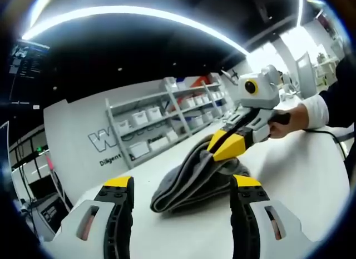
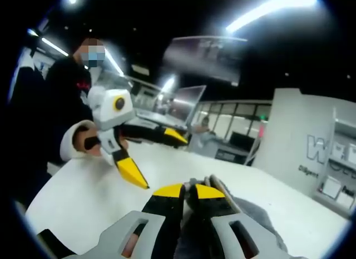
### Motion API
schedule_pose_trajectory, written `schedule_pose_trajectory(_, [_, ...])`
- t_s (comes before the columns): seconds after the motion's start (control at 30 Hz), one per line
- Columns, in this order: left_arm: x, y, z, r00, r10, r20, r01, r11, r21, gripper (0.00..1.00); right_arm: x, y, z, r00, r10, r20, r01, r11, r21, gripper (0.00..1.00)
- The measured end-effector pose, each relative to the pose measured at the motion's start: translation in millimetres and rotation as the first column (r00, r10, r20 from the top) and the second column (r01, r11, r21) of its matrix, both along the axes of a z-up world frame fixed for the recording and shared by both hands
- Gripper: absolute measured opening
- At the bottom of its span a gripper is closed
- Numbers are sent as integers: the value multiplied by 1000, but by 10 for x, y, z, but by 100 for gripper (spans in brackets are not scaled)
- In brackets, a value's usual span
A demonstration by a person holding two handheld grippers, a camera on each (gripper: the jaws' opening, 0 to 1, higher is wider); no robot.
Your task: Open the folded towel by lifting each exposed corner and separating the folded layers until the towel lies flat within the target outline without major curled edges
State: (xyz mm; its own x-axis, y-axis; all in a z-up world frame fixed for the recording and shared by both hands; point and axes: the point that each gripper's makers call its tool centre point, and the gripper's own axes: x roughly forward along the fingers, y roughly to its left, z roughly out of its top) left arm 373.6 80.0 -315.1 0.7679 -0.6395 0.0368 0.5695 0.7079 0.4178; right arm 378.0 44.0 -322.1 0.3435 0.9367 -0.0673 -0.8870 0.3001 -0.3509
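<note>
the folded grey cloth towel (image 1: 192, 178) sits bunched on the white table (image 1: 300, 175), one raised fold pinched between the closed yellow tips of the right gripper (image 1: 222, 149). the left gripper (image 1: 182, 184) hovers just short of it, jaws spread wide, held low over the tabletop.

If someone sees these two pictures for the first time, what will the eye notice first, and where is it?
First, the grey towel, still folded in a heap on the white table, with the right tongs shut on its upper edge. In the right gripper view the left tongs hang open above the table, held by a person's hand. Behind the towel stands a shelf of white bins.
</note>
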Motion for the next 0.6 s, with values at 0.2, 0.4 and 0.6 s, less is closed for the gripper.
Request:
schedule_pose_trajectory(0.2, [-9,-16,-20,1000,5,11,-5,1000,18,69,-27,16,-6,1000,10,-5,-10,1000,0,1])
schedule_pose_trajectory(0.4, [-16,-27,-30,1000,6,12,-7,1000,25,68,-43,23,-15,1000,16,-8,-16,1000,-1,1])
schedule_pose_trajectory(0.6, [-13,-19,-33,1000,9,16,-9,999,35,68,-57,34,-30,1000,21,-8,-21,1000,-5,1])
